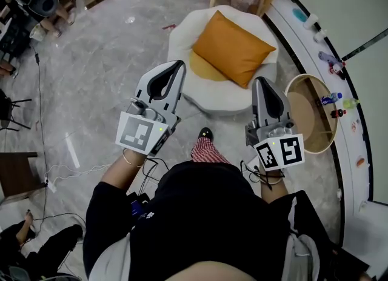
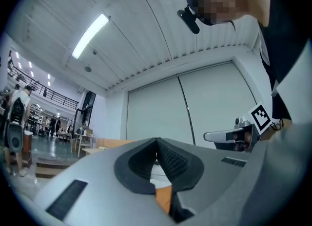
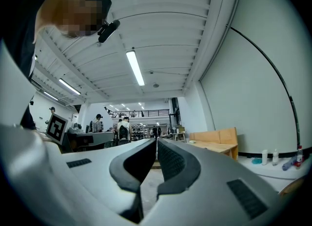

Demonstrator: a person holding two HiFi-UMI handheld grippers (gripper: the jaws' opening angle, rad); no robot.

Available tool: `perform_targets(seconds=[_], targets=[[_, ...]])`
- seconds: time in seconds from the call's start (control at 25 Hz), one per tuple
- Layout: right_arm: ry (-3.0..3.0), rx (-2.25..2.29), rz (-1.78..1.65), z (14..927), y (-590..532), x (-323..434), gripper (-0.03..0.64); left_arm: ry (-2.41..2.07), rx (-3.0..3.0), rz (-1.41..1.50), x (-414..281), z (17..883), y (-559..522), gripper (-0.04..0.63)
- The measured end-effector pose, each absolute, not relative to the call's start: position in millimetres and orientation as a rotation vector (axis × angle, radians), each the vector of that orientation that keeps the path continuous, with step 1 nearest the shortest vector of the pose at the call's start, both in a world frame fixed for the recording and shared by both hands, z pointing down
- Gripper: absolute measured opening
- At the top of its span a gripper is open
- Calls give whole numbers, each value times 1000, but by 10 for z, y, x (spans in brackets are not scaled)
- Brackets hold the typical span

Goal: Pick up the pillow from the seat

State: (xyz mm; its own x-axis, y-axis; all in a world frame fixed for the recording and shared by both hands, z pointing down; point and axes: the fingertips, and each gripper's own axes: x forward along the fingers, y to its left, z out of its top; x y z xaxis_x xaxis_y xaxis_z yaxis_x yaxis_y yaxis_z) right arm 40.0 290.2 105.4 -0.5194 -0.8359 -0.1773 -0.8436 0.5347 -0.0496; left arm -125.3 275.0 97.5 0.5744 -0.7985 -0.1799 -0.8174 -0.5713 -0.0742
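Through my left gripper [image 2: 157,142] I see both jaws pressed together at the tips with nothing between them; in the gap lower down a sliver of the orange pillow [image 2: 163,198] shows, with a white patch of the seat [image 2: 159,170] just above it. The right gripper [image 2: 214,135] sits level at the right edge, its marker cube [image 2: 261,117] tilted beside a dark sleeve [image 2: 282,49]. Beyond, I note a pale panelled wall [image 2: 195,108], a ribbed ceiling with a strip light [image 2: 90,35], light wooden furniture [image 2: 105,144] at left, and distant people [image 2: 19,108] in the hall.
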Motion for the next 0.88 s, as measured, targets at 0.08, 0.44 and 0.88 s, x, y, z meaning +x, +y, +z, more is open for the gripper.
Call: perform_targets(seconds=[0.08, 0.44, 0.88], targets=[[2592, -1435, 61, 1065, 2882, 391, 23, 1359, -2658, 202, -1259, 974, 2745, 9], [2599, -1421, 44, 1057, 2716, 345, 23, 1310, -2801, -66, -1163, 1236, 2591, 9], [2601, -1425, 22, 1121, 2506, 356, 23, 1319, -2871, -180, -1130, 1439, 2383, 9]])
